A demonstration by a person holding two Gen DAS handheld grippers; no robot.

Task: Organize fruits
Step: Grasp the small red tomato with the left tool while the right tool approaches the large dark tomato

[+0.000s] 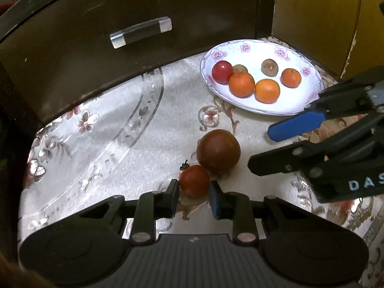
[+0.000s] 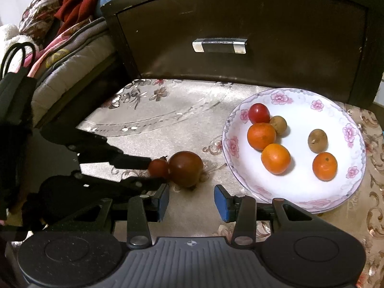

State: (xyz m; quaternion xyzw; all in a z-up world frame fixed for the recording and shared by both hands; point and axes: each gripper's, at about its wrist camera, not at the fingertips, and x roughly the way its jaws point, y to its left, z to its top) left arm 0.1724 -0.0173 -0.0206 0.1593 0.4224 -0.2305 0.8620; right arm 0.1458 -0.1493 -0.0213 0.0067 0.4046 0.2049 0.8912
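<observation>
A small red tomato [image 1: 194, 180] lies on the patterned cloth against a big dark-red tomato [image 1: 218, 151]. My left gripper [image 1: 194, 189] has its jaws on either side of the small tomato, touching or nearly touching it. In the right wrist view the left fingers flank the small tomato [image 2: 157, 167] beside the big one [image 2: 186, 165]. My right gripper [image 2: 191, 198] is open and empty, just in front of the big tomato. A flowered white plate [image 2: 300, 199] holds a red tomato [image 2: 258, 112], three oranges and two brown fruits.
A dark wooden drawer front with a clear handle [image 2: 219, 45] stands behind the cloth. Bedding and red cloth [image 2: 72, 12] lie at the far left. The plate [image 1: 309, 96] sits at the right by a yellow wall.
</observation>
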